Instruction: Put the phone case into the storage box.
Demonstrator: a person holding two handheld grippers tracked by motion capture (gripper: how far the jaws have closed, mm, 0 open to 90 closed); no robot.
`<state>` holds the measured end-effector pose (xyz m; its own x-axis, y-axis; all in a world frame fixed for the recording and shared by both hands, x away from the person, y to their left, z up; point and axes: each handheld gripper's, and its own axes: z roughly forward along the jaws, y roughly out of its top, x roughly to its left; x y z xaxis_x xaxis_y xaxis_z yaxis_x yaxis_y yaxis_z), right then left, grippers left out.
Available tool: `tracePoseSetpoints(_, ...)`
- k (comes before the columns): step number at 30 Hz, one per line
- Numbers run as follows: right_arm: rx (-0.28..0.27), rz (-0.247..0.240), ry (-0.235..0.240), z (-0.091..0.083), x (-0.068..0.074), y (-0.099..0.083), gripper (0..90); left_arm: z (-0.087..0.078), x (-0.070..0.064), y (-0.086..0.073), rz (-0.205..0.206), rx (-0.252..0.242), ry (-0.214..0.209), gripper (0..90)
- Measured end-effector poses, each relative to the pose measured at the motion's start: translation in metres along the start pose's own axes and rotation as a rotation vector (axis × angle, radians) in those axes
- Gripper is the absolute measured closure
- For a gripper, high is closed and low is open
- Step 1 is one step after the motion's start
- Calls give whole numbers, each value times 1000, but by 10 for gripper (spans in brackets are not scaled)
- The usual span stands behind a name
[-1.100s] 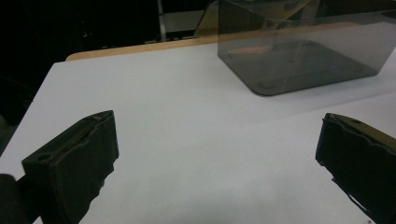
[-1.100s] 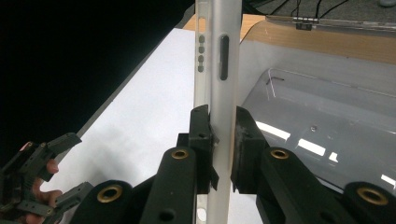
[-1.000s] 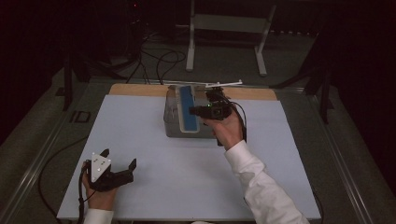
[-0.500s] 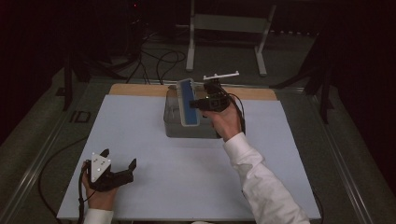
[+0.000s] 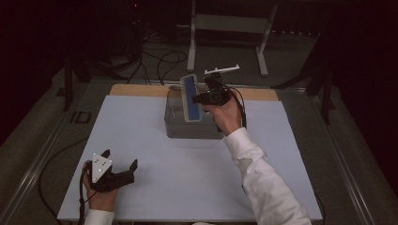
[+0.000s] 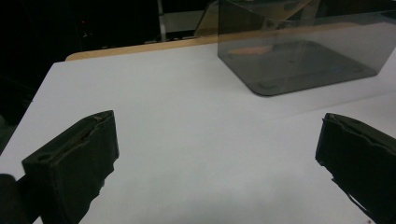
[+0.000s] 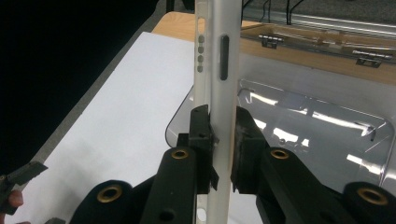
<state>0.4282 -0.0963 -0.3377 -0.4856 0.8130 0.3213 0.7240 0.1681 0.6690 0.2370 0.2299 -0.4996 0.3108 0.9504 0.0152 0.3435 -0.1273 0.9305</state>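
High cam overhead; claw cams close, box (image 5: 193,125) shared.

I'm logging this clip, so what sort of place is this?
Probably a lab or recording studio: a white-topped table in a dark room, loose cables on the floor, and a metal stand behind.

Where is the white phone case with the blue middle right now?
The phone case is held up in the right gripper, just above the clear box at the far middle of the table in the high view. The right gripper view shows the jaws clamped on its edge.
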Motion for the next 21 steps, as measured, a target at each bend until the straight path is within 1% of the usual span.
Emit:
tracePoseSetpoints(5, 4, 14, -14, 3, -3, 4, 814, 0, 0, 0, 0, -1, 0, 2)
tracePoseSetpoints(15, 14, 20, -40, 6, -7, 9, 815, 0, 1, 0, 0, 0, 1, 2)
tracePoseSetpoints(17, 19, 23, -55, 7, -9, 11, 815, 0, 0, 0, 1, -1, 1, 2)
tracePoseSetpoints(21, 18, 32, -61, 8, -10, 12, 815, 0, 0, 0, 0, 0, 0, 2)
